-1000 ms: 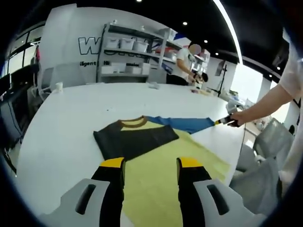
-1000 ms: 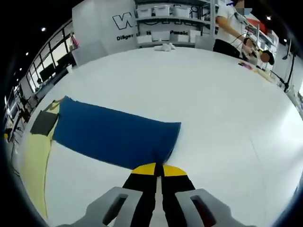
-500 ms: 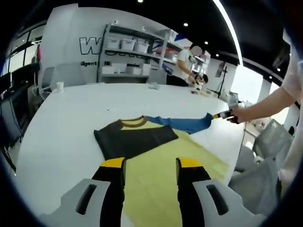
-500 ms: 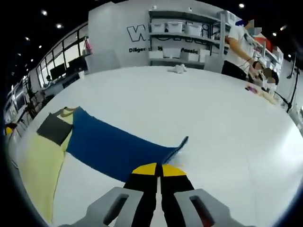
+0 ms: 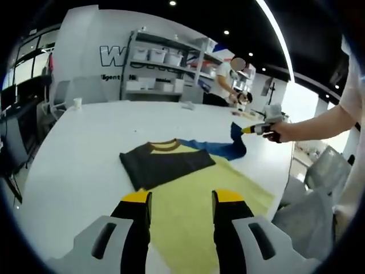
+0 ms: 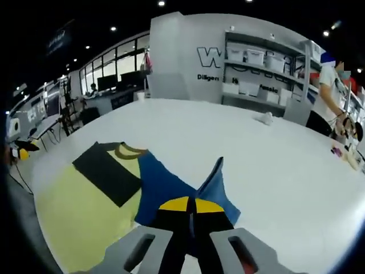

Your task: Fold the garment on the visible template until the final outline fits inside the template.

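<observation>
A shirt lies on the white table (image 5: 80, 148) with a yellow body (image 5: 194, 194), a brown collar (image 5: 165, 145), a black sleeve (image 5: 165, 162) folded across the chest and a blue sleeve (image 5: 222, 148). My right gripper (image 6: 191, 205) is shut on the blue sleeve (image 6: 165, 185) and holds its end lifted off the table; it also appears as the right gripper (image 5: 246, 129) held by a hand. My left gripper (image 5: 179, 200) hovers open over the yellow body, holding nothing. In the right gripper view the black sleeve (image 6: 108, 171) and yellow body (image 6: 85, 217) lie at left.
Shelving (image 5: 165, 68) with white bins stands behind the table, and a person (image 5: 225, 80) works at its far side. Grey chairs (image 5: 311, 211) sit by the table's right edge. A small white object (image 6: 264, 117) lies on the far tabletop.
My right gripper has lifted the blue sleeve's end off the table and carried it back toward the shirt's body. My left gripper has stayed open over the yellow body.
</observation>
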